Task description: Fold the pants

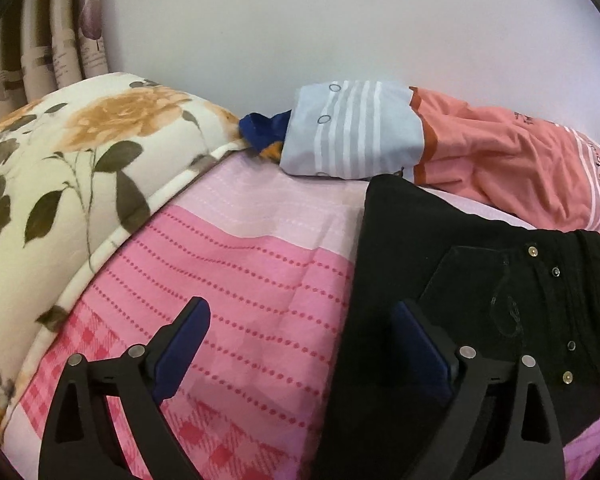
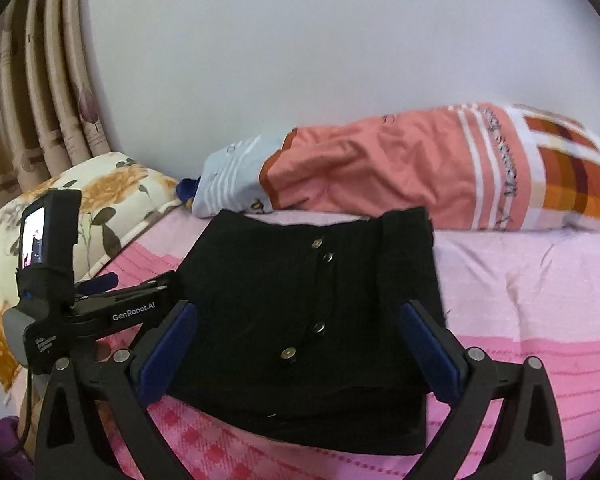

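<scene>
Black folded pants [image 2: 300,320] lie on the pink bedsheet [image 1: 240,272], both claws, left [image 1: 300,344] and right [image 2: 298,340], spread empty, tilted downward.

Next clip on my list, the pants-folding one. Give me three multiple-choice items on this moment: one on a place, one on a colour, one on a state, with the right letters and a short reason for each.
1. Where do the pants lie?
A. on the pink bed sheet
B. on the floral quilt
C. hung on the curtain

2. What colour are the pants?
A. blue
B. black
C. grey

3. How does the right hand-held gripper stand?
A. shut on the pants
B. shut on nothing
C. open, clear of the cloth

Answers
1. A: the folded bundle rests flat on the pink sheet, in front of the salmon pillow.
2. B: the cloth is black, with small metal buttons down the front.
3. C: the blue pads stand wide apart above the bundle, gripping nothing.
</scene>
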A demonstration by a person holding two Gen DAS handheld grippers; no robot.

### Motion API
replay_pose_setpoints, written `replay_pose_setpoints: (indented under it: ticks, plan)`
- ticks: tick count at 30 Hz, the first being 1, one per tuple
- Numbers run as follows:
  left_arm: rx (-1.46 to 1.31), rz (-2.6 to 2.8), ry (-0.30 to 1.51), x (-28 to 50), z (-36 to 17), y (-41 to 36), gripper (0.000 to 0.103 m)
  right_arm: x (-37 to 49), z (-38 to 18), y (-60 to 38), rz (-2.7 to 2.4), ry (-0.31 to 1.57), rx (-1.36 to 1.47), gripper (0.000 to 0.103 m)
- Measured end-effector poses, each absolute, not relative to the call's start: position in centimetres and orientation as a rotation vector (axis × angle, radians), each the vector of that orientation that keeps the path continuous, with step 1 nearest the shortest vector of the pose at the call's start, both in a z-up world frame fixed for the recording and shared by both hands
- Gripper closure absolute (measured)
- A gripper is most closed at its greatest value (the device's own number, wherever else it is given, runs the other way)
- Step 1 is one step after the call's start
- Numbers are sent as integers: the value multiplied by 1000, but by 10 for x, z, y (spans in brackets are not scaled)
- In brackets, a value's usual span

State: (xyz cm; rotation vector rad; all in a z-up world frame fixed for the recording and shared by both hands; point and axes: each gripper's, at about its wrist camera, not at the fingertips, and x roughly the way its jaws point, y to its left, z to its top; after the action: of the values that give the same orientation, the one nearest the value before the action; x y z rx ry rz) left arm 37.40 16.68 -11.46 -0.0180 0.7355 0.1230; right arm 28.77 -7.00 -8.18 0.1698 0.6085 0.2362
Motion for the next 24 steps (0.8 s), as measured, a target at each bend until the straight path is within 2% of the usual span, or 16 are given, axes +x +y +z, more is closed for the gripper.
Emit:
replay_pose_setpoints:
  ticks: [13, 24]
  plan:
    - [-29, 173, 637, 356, -90, 185, 10, 285, -84, -63, 267, 632, 179, 3]
    - [-14, 146, 431, 314, -23, 181, 2, 277, -66, -57, 292, 599, 181, 3]
